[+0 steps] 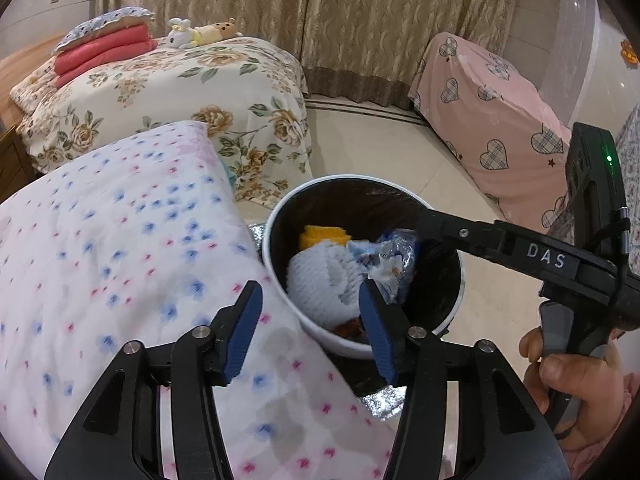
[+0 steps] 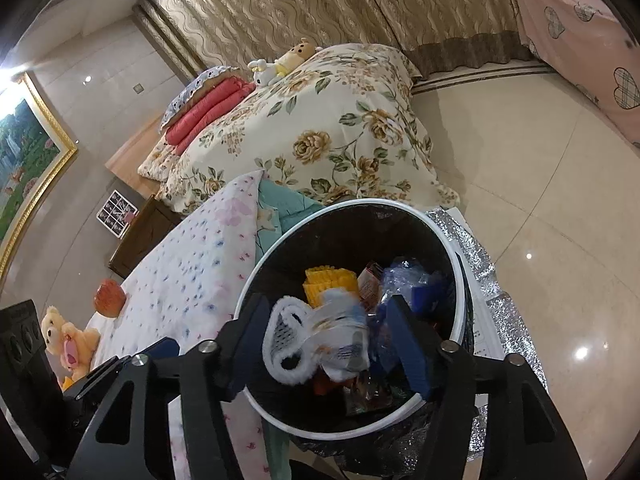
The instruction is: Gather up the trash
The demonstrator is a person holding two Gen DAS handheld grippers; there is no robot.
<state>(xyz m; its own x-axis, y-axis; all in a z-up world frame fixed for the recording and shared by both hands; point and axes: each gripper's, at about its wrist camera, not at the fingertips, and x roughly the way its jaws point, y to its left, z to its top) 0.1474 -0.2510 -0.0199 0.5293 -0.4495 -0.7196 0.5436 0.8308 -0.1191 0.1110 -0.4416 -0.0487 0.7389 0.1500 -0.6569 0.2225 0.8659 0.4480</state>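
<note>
Both grippers spread, nothing pinched. Right gripper (image 2: 324, 340) sits over the trash bin (image 2: 256, 272) at lower centre of frame, white foam net (image 2: 296, 340) dropped directly beneath; left gripper (image 1: 310, 328) hangs at the bin's near-left rim.

A glossy beige tiled floor (image 2: 532, 168) carries a crinkled silver foil mat (image 2: 486, 276), on which the white-rimmed trash bin (image 2: 404, 202) stands, just beside a bed covered by a dotted white quilt (image 1: 120, 248).
</note>
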